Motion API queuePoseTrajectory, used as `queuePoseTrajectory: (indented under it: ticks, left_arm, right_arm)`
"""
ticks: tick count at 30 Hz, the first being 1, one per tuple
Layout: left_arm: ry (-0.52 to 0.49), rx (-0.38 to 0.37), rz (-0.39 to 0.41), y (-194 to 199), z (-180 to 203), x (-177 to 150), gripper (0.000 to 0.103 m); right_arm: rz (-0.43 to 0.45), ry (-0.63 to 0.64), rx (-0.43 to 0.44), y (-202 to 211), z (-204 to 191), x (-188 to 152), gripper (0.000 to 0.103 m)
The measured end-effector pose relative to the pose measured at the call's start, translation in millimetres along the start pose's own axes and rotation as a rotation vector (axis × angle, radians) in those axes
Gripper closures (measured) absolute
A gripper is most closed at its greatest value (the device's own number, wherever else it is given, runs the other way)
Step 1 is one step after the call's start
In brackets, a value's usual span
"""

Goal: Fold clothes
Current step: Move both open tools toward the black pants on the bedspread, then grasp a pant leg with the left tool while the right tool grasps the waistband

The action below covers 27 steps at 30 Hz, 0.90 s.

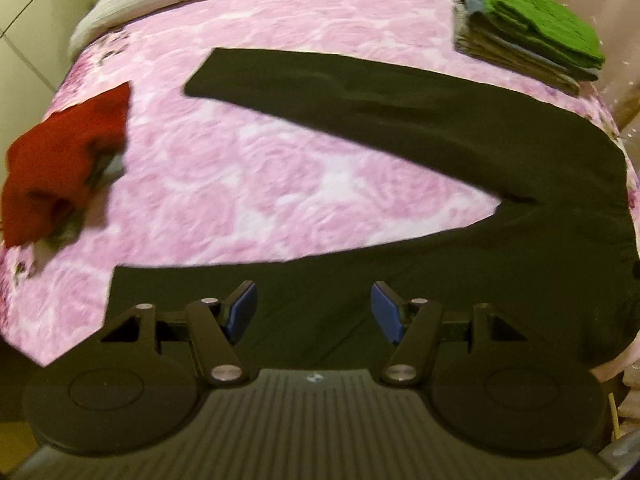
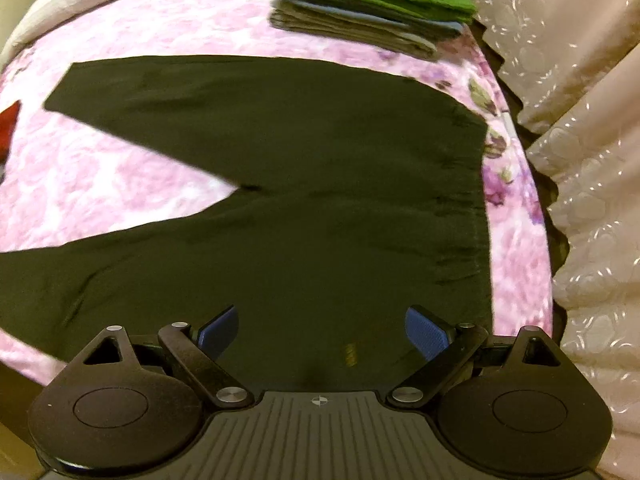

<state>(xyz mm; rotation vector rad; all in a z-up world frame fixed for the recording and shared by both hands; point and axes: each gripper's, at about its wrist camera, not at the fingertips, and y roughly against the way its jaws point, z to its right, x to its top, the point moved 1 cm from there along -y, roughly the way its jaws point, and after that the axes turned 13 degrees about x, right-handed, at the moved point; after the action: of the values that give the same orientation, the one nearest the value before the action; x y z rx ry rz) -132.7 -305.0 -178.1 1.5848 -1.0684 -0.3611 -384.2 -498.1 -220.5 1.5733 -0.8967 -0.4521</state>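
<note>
Bed with pink floral cover (image 1: 248, 168) | black trousers (image 2: 304, 184) spread flat, legs apart | folded stack (image 1: 528, 32) at far corner | red garment (image 1: 68, 160) left | left gripper (image 1: 314, 308) wide, empty | right gripper (image 2: 322, 334) wide, empty

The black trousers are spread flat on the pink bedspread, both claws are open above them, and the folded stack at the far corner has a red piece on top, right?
Not quite: the folded stack is topped by a green piece, as the right wrist view shows. The rest holds.
</note>
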Motion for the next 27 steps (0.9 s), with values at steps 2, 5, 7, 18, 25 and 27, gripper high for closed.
queuePoseTrajectory:
  ticks: [2,5,7,18,25,27]
  left_arm:
    - [-0.029,-0.013,0.01,-8.5,13.2,9.3,0.044]
    - [-0.082,-0.037,0.026,-26.5,32.2,26.1,0.044]
    - [-0.125,-0.063,0.05,-43.7,47.2,42.0,0.044]
    - [-0.468,-0.231,0.327,-163.1,133.6,181.6,0.053]
    - [-0.765,-0.224,0.41,-234.9,147.6,247.4,0.054]
    - [-0.838,-0.219,0.409,-254.4,146.6,262.3,0.054]
  right_arm:
    - [-0.006,-0.012,0.003,-7.3,17.1,7.4,0.01]
    - [0.001,-0.018,0.001,-20.2,42.2,20.1,0.01]
    - [0.021,-0.014,0.005,-29.8,60.8,31.3,0.01]
    - [0.201,0.128,0.034,-85.4,156.2,140.9,0.01]
    - [0.19,0.324,0.1,-129.6,183.2,206.2,0.01]
    - [0.161,0.326,0.148,-140.9,191.7,215.8,0.011]
